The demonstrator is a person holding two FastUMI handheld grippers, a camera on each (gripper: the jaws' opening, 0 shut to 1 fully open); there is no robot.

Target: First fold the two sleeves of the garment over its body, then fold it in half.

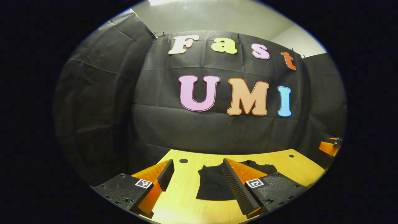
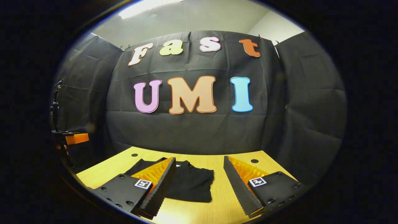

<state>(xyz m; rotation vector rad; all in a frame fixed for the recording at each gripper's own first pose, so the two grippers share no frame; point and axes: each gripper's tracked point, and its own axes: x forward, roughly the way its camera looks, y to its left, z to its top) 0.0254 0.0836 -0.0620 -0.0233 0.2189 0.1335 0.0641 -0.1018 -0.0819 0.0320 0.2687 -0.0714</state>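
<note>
A dark garment (image 2: 189, 183) lies in a compact bundle on a wooden table (image 2: 217, 205), looking already folded. The left gripper (image 1: 196, 177) and right gripper (image 2: 199, 177) hover above it, fingers spread, holding nothing. If any folding remains, pinch matching corners together and lay edges flush.

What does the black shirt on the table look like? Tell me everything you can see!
The black garment looks like soft, plain cloth. It lies flat on the yellow wooden table, already gathered into a compact, roughly square bundle with a few wrinkles and a slightly lumpy far edge. No sleeve sticks out to the side. Nothing grips it: the left gripper and the right gripper are both open above it, and only the table touches it. Part of it is hidden behind the fingers.
</note>
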